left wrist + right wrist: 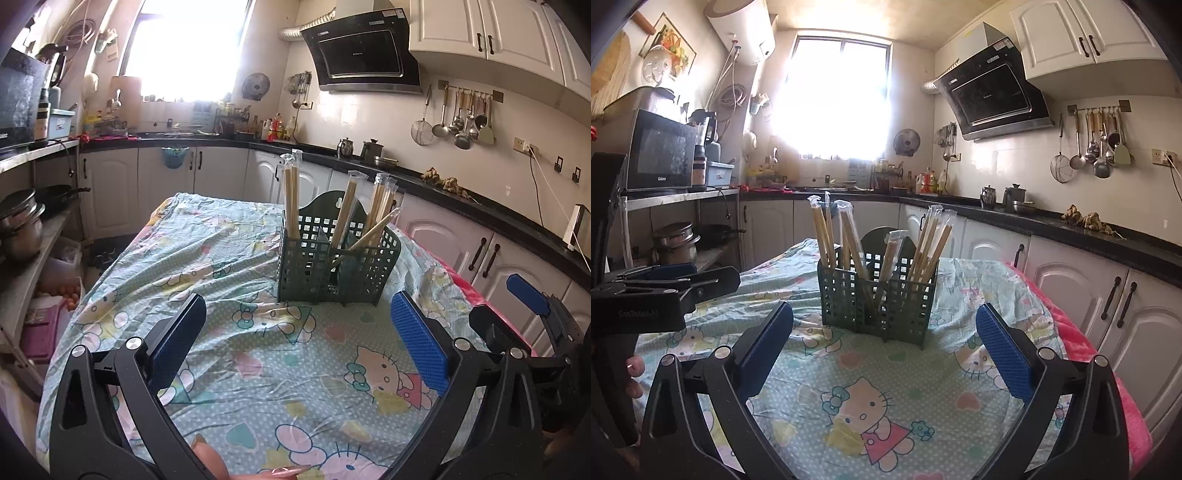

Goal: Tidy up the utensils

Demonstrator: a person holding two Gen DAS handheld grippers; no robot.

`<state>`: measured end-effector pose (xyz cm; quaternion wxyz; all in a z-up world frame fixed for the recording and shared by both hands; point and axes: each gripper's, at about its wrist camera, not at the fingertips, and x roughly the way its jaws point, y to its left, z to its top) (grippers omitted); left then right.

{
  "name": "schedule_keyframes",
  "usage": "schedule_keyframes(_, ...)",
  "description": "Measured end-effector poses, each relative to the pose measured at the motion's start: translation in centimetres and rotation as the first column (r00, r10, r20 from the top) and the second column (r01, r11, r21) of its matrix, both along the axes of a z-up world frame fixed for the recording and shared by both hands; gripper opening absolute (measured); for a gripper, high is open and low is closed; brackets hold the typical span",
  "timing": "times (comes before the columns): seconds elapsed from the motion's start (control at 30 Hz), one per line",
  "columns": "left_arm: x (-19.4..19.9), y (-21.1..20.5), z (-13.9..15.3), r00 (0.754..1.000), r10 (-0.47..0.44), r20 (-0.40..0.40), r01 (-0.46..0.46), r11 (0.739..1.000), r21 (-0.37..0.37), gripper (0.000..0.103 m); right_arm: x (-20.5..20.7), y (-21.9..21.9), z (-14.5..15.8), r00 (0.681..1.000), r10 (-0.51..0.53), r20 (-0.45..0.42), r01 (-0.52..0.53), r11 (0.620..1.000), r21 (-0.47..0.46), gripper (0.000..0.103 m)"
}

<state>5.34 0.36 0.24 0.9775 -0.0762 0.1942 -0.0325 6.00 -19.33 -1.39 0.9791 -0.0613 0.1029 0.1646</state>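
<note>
Stood near the middle of the cloth-covered surface (871, 373): a dark green utensil caddy (878, 301) with perforated walls. Held several pairs of wrapped chopsticks (932, 243), upright or leaning, spread across its compartments; which compartment each bundle occupied could not be told for certain. Seen in the left wrist view too, the utensil caddy (334, 266) with one wrapped pair lying at a slant across its right side.

Hovered short of the caddy: the left gripper (299, 343), blue-padded fingers (419, 343) spread wide, nothing between them. Likewise the right gripper (884, 350), fingers (1003, 354) spread apart and empty, aimed at the caddy front. Both clear of the caddy, above the patterned cloth (236, 266).
</note>
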Motion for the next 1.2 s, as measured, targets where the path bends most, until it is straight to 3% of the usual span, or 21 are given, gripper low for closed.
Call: schedule_keyframes(1.2,-0.12,0.05,-0.05,1.0,0.007,0.0,-0.007,1.0,0.004,0.092,0.17,-0.34,-0.16,1.0,-0.024,-0.007,0.024,1.0,0.02,0.097)
